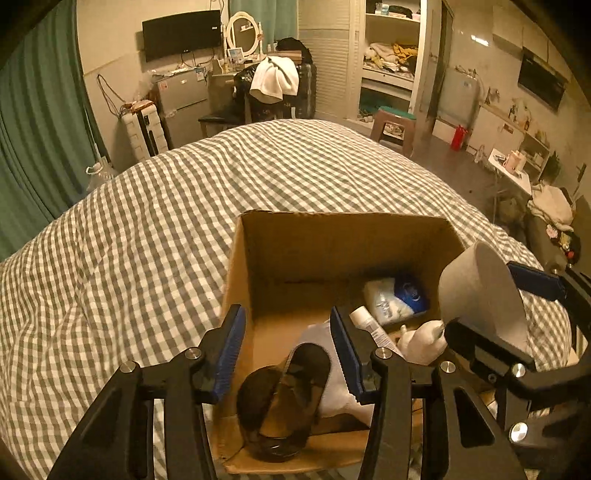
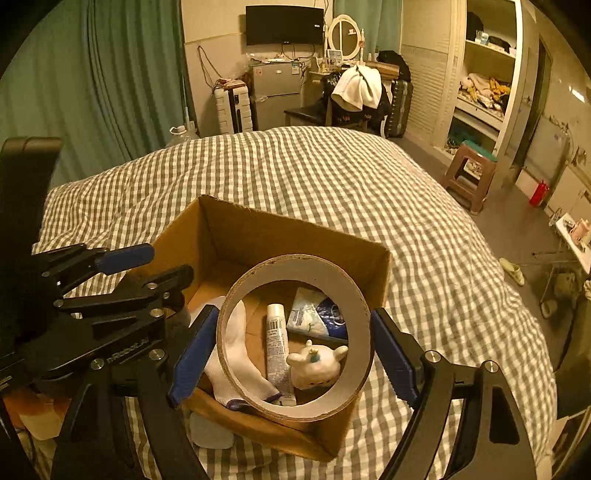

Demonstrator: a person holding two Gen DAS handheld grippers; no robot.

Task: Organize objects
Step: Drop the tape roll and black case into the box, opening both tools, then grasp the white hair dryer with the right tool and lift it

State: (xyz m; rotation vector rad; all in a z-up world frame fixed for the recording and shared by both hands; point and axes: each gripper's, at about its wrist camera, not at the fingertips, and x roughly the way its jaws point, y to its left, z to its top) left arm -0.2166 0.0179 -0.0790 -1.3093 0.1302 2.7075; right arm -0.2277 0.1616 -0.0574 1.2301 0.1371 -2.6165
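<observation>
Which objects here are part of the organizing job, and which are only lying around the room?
Job: cardboard box, tape roll in right gripper, sock, tube, tissue pack, plush toy, sunglasses.

Lying about: stool, suitcase, towel.

A bedroom in dim, warm yellow light. A bed covered in a grey and white checked quilt fills the middle. Green curtains hang along the left wall. On the far wall a dark television is mounted above a small grey fridge, with a white suitcase just beside it. An oval mirror stands on a dresser nearby. To the right, open wardrobe shelves hold clothes, and a stool stands on the grey floor.
</observation>
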